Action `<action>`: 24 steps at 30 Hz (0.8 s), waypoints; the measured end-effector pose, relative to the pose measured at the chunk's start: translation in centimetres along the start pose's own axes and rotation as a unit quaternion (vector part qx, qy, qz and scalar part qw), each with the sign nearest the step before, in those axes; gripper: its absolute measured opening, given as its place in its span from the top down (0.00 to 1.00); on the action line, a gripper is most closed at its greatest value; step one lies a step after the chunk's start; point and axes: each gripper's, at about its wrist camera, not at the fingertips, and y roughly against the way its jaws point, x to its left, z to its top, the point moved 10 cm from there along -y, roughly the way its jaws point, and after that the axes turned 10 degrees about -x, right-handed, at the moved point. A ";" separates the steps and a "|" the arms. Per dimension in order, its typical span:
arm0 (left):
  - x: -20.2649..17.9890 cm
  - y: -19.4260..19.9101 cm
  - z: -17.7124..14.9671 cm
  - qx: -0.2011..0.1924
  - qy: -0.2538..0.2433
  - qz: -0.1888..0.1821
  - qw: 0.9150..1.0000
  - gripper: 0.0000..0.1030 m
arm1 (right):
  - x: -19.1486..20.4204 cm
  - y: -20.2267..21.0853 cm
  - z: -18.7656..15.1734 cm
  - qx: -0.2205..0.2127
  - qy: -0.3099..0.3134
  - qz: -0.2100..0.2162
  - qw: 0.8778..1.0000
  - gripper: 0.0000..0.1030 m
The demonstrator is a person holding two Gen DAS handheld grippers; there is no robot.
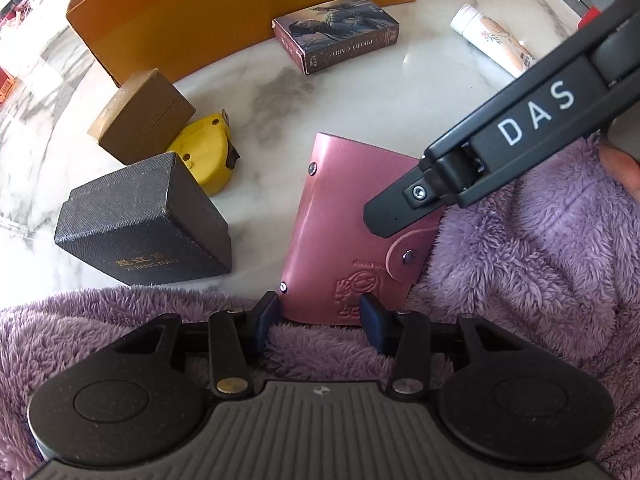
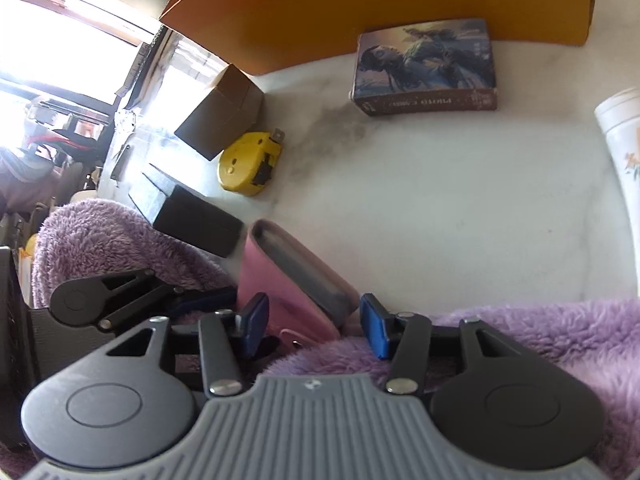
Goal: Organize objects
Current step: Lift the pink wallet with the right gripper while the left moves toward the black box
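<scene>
A pink snap card holder (image 1: 348,220) lies on the white marble table (image 1: 360,96), its near end over a purple fleece sleeve. My left gripper (image 1: 318,314) points steeply down at that end. Its left pad is beside the holder's corner and its right pad is in front of its face; I see no squeeze. One black finger (image 1: 396,210) of my right gripper lies over the holder's right edge. In the right wrist view my right gripper (image 2: 316,320) straddles the card holder (image 2: 280,276), with a gap at the right pad.
A black box (image 1: 144,224), yellow tape measure (image 1: 204,152) and brown box (image 1: 140,116) crowd the left. A photo card box (image 1: 336,32) sits before the big orange box (image 1: 220,4). A white tube (image 1: 492,36) lies at right. Fleece sleeves (image 1: 540,260) cover the near edge.
</scene>
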 end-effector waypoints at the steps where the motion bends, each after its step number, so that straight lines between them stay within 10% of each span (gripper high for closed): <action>1: 0.0 0.0 0.0 -0.002 0.001 -0.001 1.000 0.50 | 0.0 0.1 0.0 -0.003 0.004 -0.006 1.000 0.57; 12: 1.3 2.8 1.3 -0.053 0.049 -0.032 0.997 0.51 | 1.1 2.5 1.4 -0.066 0.026 0.002 0.997 0.82; 24: 7.6 7.5 4.4 -0.111 0.176 0.002 0.978 0.40 | 2.2 7.1 6.8 -0.122 0.142 -0.127 0.974 0.84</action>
